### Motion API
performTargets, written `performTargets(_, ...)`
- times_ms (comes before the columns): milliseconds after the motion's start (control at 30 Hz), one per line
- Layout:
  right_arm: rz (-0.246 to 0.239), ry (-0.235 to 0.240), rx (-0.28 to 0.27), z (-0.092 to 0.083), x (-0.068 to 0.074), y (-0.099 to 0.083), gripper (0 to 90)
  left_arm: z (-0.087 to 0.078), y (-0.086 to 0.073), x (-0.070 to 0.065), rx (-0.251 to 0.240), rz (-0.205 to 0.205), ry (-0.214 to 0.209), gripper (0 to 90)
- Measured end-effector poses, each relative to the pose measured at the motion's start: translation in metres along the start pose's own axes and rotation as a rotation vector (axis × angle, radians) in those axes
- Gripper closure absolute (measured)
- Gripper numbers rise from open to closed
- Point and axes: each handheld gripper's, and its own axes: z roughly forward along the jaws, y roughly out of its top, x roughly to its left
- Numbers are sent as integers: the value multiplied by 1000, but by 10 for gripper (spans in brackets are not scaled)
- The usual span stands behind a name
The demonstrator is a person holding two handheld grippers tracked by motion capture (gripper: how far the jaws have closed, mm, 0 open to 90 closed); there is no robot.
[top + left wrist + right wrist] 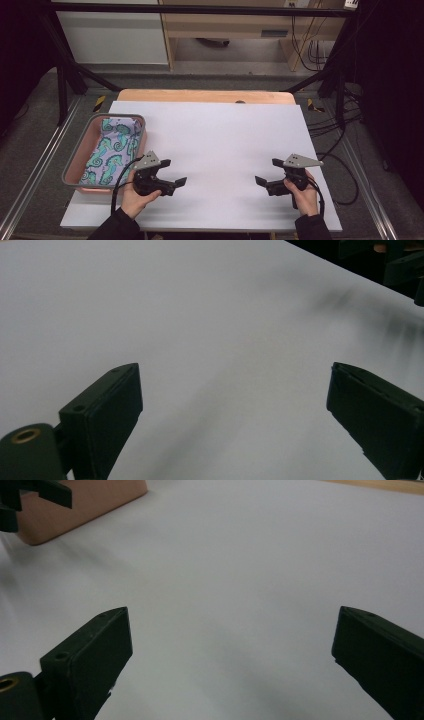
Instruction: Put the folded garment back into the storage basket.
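Two grippers are held low over the white table sheet [225, 150], and neither has anything between its jaws: the left gripper [172, 186] is seen with its jaws spread wide, bare white surface lying between them in the left gripper view [235, 405], and the right gripper [267, 175] is likewise wide open over bare sheet in the right gripper view [232, 650]. The two are pointed inward, toward one another, with a broad stretch of sheet left between them. Just beside the left gripper, on its outer side and a little farther from the person, a pink tray [86, 150] with a grey rim is set at the sheet's edge; its pink wall [90, 505] is also caught across from the right gripper, at the top left of that gripper's own view. Inside the tray a cloth [112, 150] printed with teal seahorses is laid, apparently folded flat and filling most of the floor. The cloth is touched by neither gripper and lies well apart from the right one. Whether the work is judged to be at its start or at its end cannot be settled: if the cloth is to be taken out, nothing has been done yet and a reach into the tray by the left gripper remains; if it was to be stowed, that appears complete.
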Motion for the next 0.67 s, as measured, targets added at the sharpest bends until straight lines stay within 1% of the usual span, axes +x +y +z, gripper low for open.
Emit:
performTargets(33,8,-7,2,-1,-2,-4,36,1,-2,0,4,-4,-4,72)
performTargets(67,8,-7,2,-1,-2,-4,36,1,-2,0,4,-4,-4,72)
performTargets(133,15,-17,9,-2,-7,-11,36,3,-8,1,-12,1,-13,73)
performTargets(167,17,-20,8,-2,-9,-14,36,3,-9,2,-11,-2,-21,73)
performTargets(233,22,-22,17,-4,-12,-19,36,6,-12,2,-5,-2,-16,73)
performTargets(300,22,-24,21,-4,-14,-23,36,8,-14,2,6,-1,-22,72)
performTargets(467,20,-25,35,-2,-14,-29,35,12,-18,4,18,3,-12,72)
performTargets(667,17,-19,54,1,-14,-32,34,14,-21,7,28,4,-15,72)
